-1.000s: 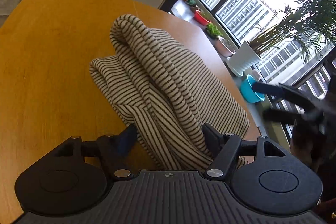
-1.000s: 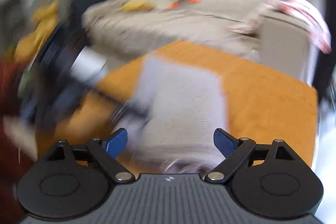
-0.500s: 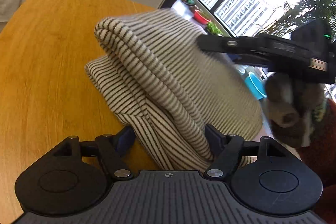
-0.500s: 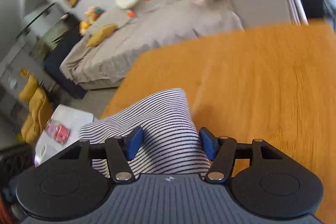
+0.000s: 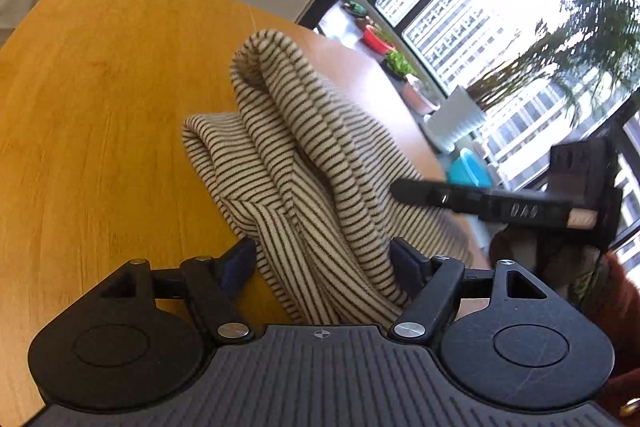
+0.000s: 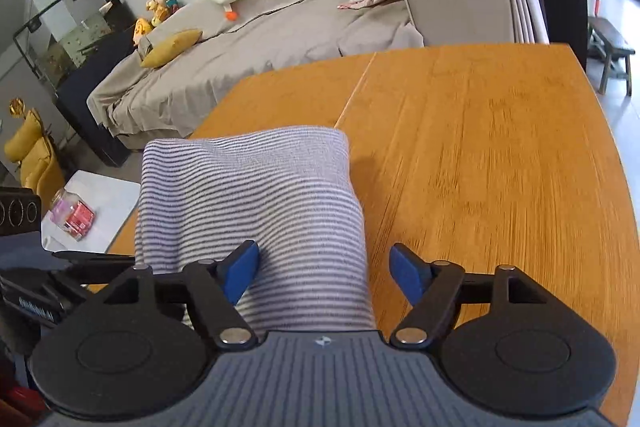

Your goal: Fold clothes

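The striped top [image 5: 304,163] lies bunched in thick folds on the table [image 5: 92,115], its near end between the spread left gripper [image 5: 322,261], the right gripper [image 6: 324,269] likewise spread over its flat side, so a fold seems mid-way and next needs both to pinch

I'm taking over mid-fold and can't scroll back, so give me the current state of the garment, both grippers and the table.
striped garment: folded in bunched layers, on the table, one end between the left fingers
left gripper: jaws apart, cloth bunched between; grip cannot be told
right gripper: open, over the garment's near edge
wooden table: carrying the garment
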`<state>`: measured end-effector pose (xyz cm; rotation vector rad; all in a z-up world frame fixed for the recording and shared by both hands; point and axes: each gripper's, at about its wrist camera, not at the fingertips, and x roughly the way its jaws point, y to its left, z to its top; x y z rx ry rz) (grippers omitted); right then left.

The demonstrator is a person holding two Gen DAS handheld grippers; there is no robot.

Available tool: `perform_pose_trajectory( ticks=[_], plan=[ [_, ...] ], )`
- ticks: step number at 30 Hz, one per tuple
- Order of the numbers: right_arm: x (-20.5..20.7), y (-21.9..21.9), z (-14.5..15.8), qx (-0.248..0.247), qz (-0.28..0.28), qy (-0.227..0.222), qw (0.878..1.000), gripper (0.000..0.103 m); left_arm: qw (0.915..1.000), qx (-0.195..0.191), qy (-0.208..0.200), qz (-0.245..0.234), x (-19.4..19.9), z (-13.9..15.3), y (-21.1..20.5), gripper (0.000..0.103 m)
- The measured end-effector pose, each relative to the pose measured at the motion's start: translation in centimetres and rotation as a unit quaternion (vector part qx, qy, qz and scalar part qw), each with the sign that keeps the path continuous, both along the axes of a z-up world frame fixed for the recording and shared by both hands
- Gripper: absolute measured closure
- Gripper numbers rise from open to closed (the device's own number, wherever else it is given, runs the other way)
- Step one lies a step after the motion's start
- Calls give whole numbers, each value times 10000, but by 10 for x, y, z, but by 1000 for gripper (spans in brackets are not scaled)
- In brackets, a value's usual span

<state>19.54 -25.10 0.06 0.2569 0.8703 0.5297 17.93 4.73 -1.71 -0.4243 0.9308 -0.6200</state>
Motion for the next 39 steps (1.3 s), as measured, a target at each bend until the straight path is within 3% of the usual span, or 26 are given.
perform_pose_trajectory(
  ticks=[2, 6, 8, 9, 14, 17, 20, 24, 27, 31, 34, 37, 39],
  plan=[
    [-8, -3, -4, 74, 121, 28, 9999, 23, 9997, -245, 66, 21, 5, 4, 5, 18],
    [-27, 5, -10, 11, 216, -81, 9997, 21, 9994, -204, 262, -34, 15, -3, 2, 18],
    [-33, 10, -7, -11, 104, -183, 9998, 23, 9997, -20, 237, -78, 20, -5, -5, 34],
    [-36, 13, -6, -23, 46, -235, 9997, 24, 9999, 50, 138, -54, 24, -1, -5, 37],
    [-57, 48, 22, -672, 482, -1249, 9887, 32, 9992, 344, -175, 101, 38, 8, 12, 43],
    [-59, 62, 13, -1366, 711, -1511, 9765, 32, 9972, 677, -286, -134, 24, 6, 16, 42],
    [-61, 62, 10, -1471, 744, -1553, 9740, 32, 9946, 857, -549, -179, 15, 24, 18, 42],
    [-63, 62, 12, -1453, 764, -1559, 9740, 32, 9844, 822, -1550, -85, 4, 83, 27, 45],
    [-64, 64, 13, -1494, 768, -1578, 9731, 31, 9745, 515, -2179, -158, 11, 113, 17, 42],
    [-65, 66, 16, -1565, 774, -1624, 9711, 31, 9851, 294, -1659, -338, 44, 89, 1, 45],
    [-69, 67, 28, -1673, 798, -1817, 9657, 28, 9947, 507, -886, -137, 68, 40, 8, 54],
    [-78, 73, 43, -1630, 789, -2235, 9577, 26, 9973, 205, -706, 71, 73, 14, 24, 57],
    [-80, 83, 46, -1329, 1019, -2291, 9589, 27, 9978, 84, -650, 130, 72, 9, 30, 58]
  ],
)
